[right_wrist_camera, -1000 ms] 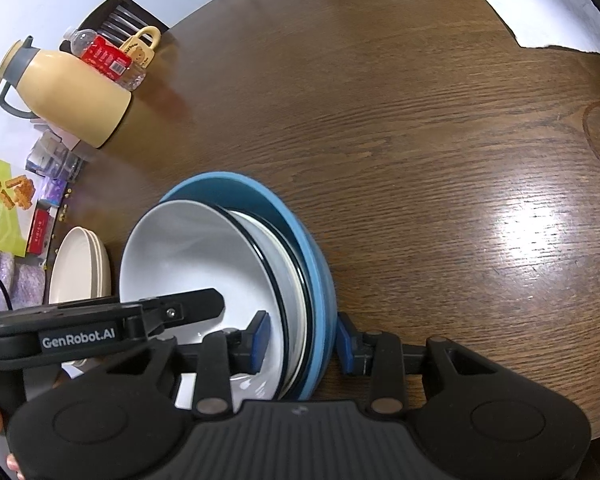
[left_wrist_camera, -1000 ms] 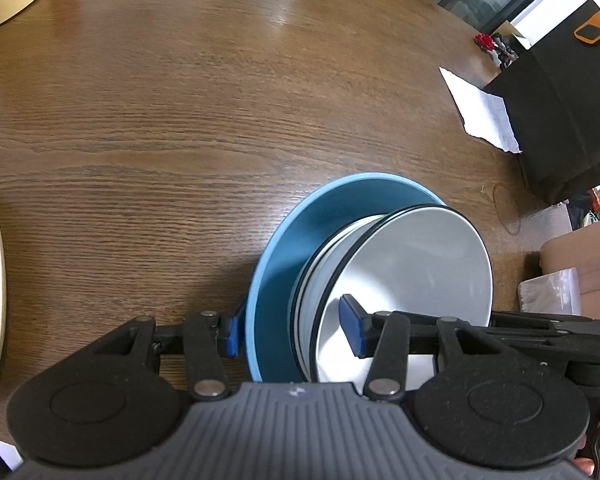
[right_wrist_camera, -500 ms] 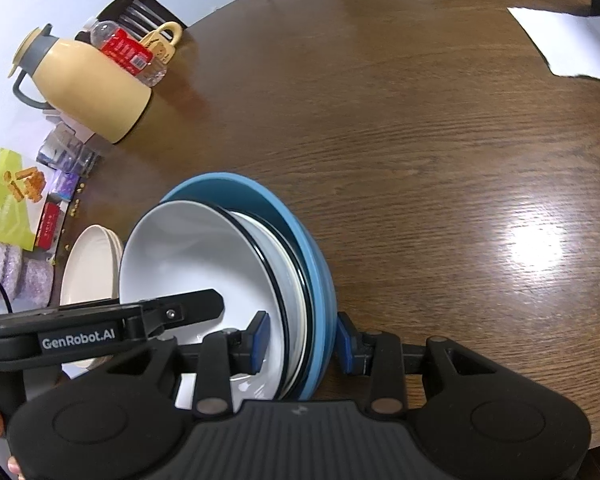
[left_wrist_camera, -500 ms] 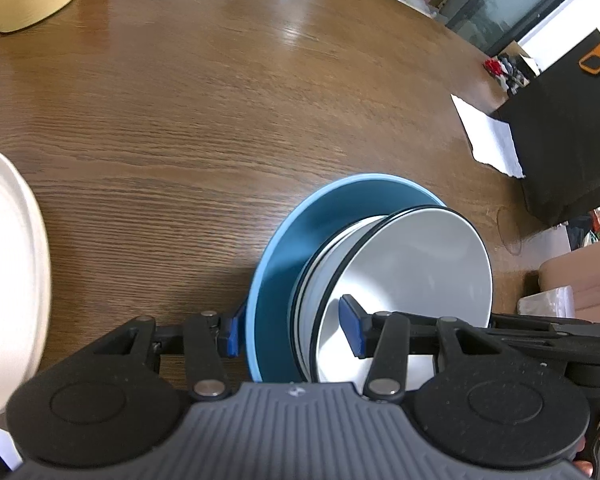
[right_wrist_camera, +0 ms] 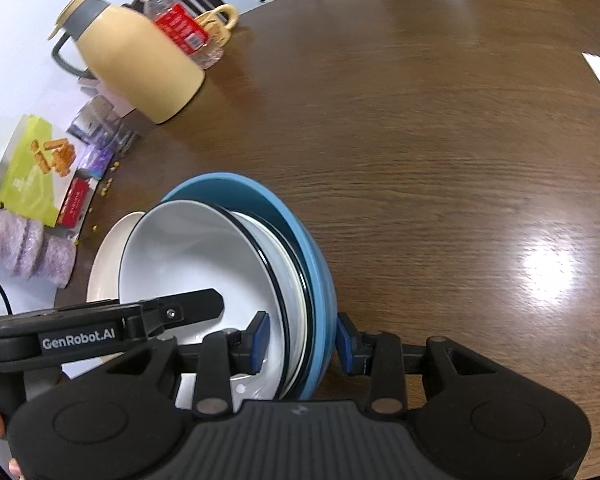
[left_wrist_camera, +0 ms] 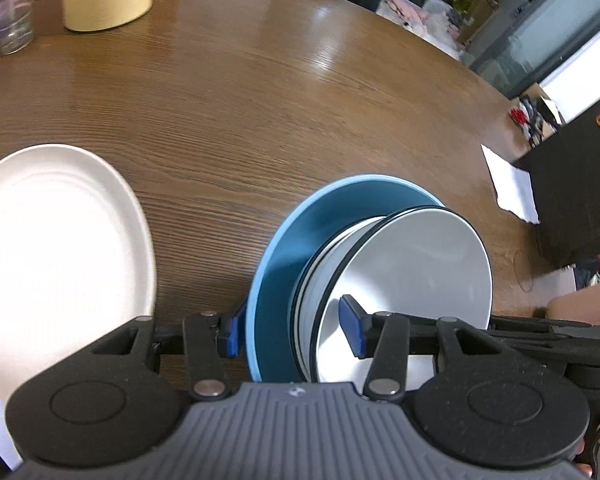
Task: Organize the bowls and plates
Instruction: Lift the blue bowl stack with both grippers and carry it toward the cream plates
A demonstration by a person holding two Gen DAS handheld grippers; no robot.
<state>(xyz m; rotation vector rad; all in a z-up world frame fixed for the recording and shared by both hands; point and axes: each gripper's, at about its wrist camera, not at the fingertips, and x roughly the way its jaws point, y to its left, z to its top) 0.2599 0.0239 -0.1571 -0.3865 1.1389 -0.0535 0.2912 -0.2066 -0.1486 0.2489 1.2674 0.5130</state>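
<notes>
A stack of a blue plate (left_wrist_camera: 284, 256) with black-rimmed white bowls (left_wrist_camera: 412, 272) nested in it hangs tilted above the wooden table. My left gripper (left_wrist_camera: 291, 334) is shut on the stack's near-left edge, one pad under the blue plate and one inside the top bowl. In the right wrist view my right gripper (right_wrist_camera: 302, 342) is shut on the opposite edge of the blue plate (right_wrist_camera: 308, 240) and top bowl (right_wrist_camera: 192, 256) in the same way. A pile of cream plates (left_wrist_camera: 60, 248) lies on the table to the left, partly hidden behind the stack (right_wrist_camera: 108, 256).
A yellow jug (right_wrist_camera: 136, 64), a water bottle (right_wrist_camera: 184, 32), a glass (left_wrist_camera: 12, 20), a green snack box (right_wrist_camera: 32, 168) and purple cups (right_wrist_camera: 28, 248) crowd the table's far left. White paper (left_wrist_camera: 512, 188) and a black box (left_wrist_camera: 580, 184) sit at the right edge.
Both grippers have carried the stack up and toward the cream plates, which now fill much more of the left wrist view. The jug and glass have come into view. The grips are unchanged.
</notes>
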